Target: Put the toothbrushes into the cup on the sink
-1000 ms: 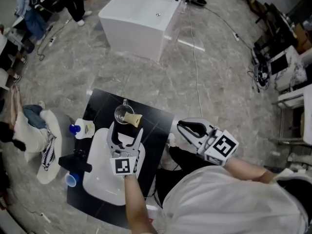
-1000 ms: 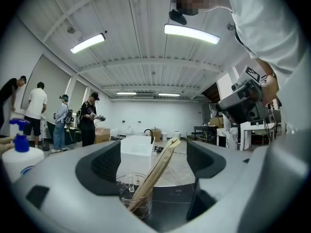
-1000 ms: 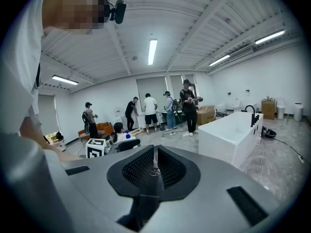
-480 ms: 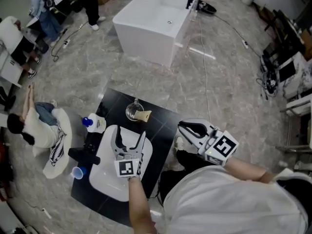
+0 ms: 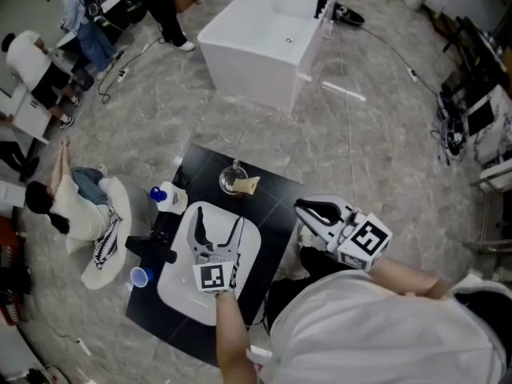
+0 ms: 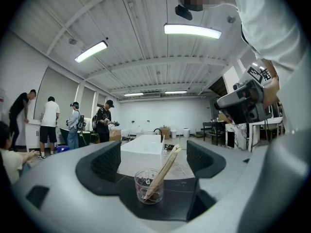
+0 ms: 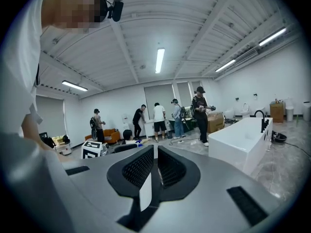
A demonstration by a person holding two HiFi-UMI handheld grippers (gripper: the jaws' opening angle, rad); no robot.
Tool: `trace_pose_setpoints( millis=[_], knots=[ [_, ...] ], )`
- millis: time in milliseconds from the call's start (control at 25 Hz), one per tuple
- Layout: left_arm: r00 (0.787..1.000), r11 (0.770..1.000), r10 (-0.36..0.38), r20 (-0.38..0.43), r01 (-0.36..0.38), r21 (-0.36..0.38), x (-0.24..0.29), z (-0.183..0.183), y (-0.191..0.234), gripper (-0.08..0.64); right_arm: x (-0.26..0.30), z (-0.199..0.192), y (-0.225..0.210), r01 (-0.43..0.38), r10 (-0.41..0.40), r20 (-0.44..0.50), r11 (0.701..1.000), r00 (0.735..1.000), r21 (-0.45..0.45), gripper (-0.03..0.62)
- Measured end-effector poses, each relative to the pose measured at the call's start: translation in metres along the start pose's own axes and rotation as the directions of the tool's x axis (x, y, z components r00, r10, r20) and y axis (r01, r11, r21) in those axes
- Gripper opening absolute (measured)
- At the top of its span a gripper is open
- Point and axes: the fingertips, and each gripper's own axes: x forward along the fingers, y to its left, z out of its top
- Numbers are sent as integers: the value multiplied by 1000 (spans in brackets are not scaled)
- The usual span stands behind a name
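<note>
Far left on black surface: small blue cup, blue-capped bottle. Over white sink — left gripper, jaws wide apart, nothing between. Behind sink, on surface: clear glass cup, tan toothbrush leaning inside. Right, off surface — right gripper, jaws pressed together.
</note>
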Motion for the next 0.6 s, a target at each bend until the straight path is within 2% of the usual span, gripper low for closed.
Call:
trace_pose_setpoints(
  millis=[160,440,600],
  knots=[
    [999,999,42,-8,-42,16,-12,1,8,410,1,3,10,-1,2,10,1000,1000,-3,51],
    [994,994,109,-10,-109,-21,-39,3,24,396,1,-5,38,16,-16,-5,1000,1000,-25,51],
    [992,991,124,-4,-124,-54,-56,-1,32,381,-1,-10,57,38,-38,-4,999,999,-19,51]
  ],
)
